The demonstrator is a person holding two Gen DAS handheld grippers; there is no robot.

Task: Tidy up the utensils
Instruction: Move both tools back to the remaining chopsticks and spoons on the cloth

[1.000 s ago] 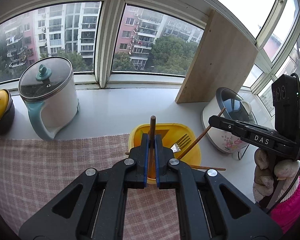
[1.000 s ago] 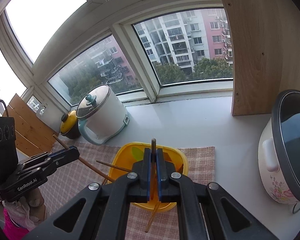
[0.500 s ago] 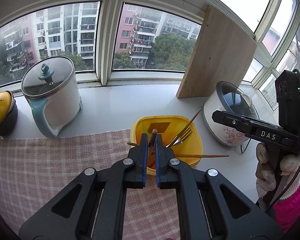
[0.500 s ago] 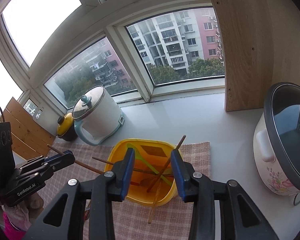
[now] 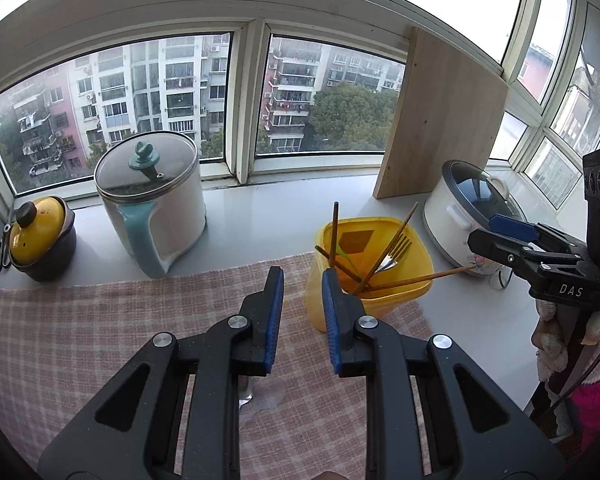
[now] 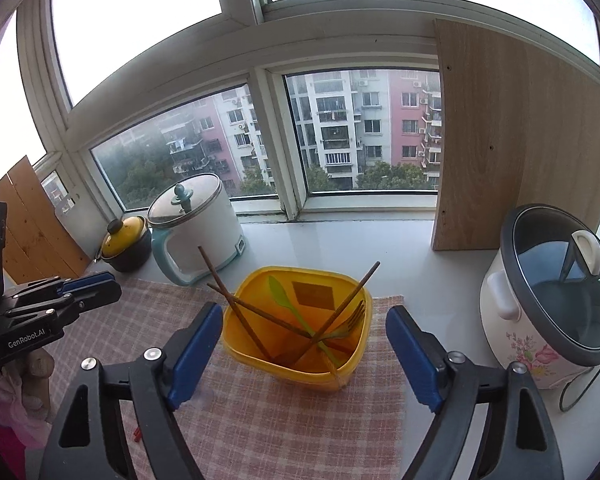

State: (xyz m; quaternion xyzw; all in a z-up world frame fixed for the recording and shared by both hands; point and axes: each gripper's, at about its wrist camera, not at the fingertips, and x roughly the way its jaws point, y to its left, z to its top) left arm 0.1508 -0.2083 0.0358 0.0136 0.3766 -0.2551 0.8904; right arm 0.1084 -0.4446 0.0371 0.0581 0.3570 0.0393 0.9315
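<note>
**Ana:** On a checked cloth by the window sill stands a yellow tub. What sits in it?

**Ben:** Four brown chopsticks, a green spoon and a metal fork — all leaning at different angles, crossed near the bottom. The tub is tall enough to keep them upright, which seems to be why it serves as the holder.

**Ana:** And the tongs?

**Ben:** The left gripper has its blue pads a narrow gap apart and opening, with nothing between them; the tub shows just beyond its right finger. The right gripper is wide and still spreading. The tub appears between its pads in that view, yet they do not touch it.

**Ana:** So neither holds anything?

**Ben:** Correct. Both point down toward the tub from the near side, one at each flank, so each has a clear line in without crossing the other.

**Ana:** Anything left to tidy?

**Ben:** Possibly — a shiny bit, perhaps a spoon bowl, peeks out under the left gripper on the cloth. It is too hidden to be sure. A white kettle stands well left, a cooker right.
</note>
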